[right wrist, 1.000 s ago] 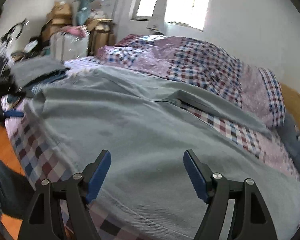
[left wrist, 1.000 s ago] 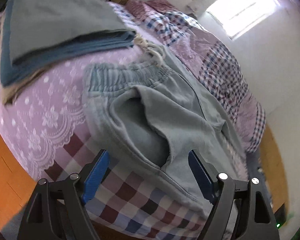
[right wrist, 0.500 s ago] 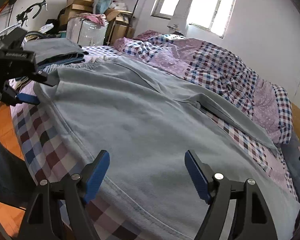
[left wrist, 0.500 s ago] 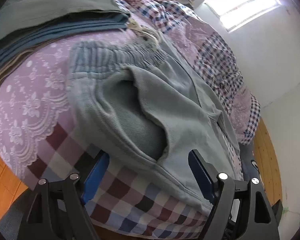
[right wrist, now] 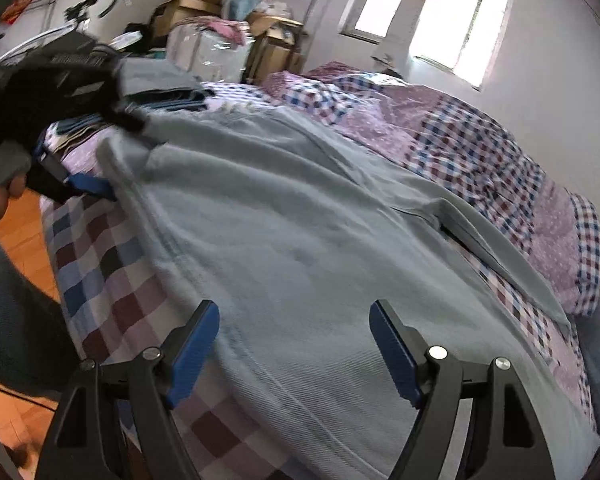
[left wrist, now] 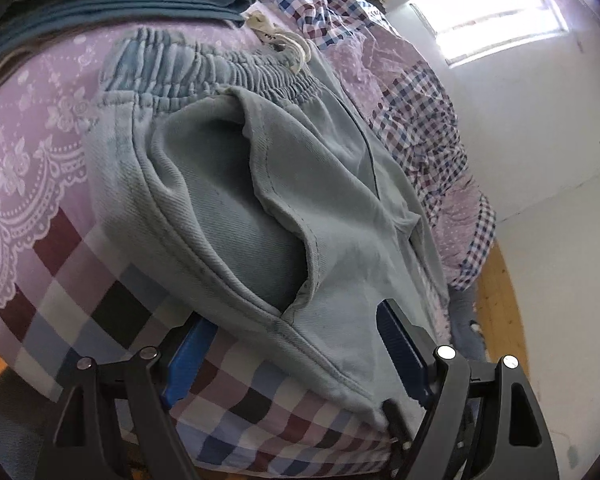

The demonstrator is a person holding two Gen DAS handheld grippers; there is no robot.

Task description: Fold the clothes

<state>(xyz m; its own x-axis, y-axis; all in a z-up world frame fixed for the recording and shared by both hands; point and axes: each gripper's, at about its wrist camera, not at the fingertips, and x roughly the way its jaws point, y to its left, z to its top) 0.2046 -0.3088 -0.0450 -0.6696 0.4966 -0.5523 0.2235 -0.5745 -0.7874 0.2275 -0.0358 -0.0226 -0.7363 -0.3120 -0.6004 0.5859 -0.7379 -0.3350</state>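
Note:
Light grey-blue trousers (left wrist: 300, 184) lie spread on the bed, elastic waistband (left wrist: 204, 72) and white drawstring (left wrist: 288, 40) at the far end. My left gripper (left wrist: 296, 356) is open, its blue pads either side of the trousers' near edge by the side pocket, the cloth lying over the pad tips. My right gripper (right wrist: 294, 348) is open, low over a trouser leg (right wrist: 300, 240). The left gripper also shows in the right wrist view (right wrist: 76, 184) at the trousers' left edge.
A stack of folded dark blue and grey clothes (left wrist: 120, 4) sits beyond the waistband. The bed has a checked and lilac lace cover (left wrist: 40, 168) and a rumpled checked quilt (right wrist: 480, 152). Boxes and clutter (right wrist: 220, 32) stand by the far wall. Orange wooden floor (right wrist: 20, 232) lies on the left.
My left gripper has moved forward and down to the trousers' near edge, which now lies between its pads. My right gripper has shifted slightly over the leg. Both stay open.

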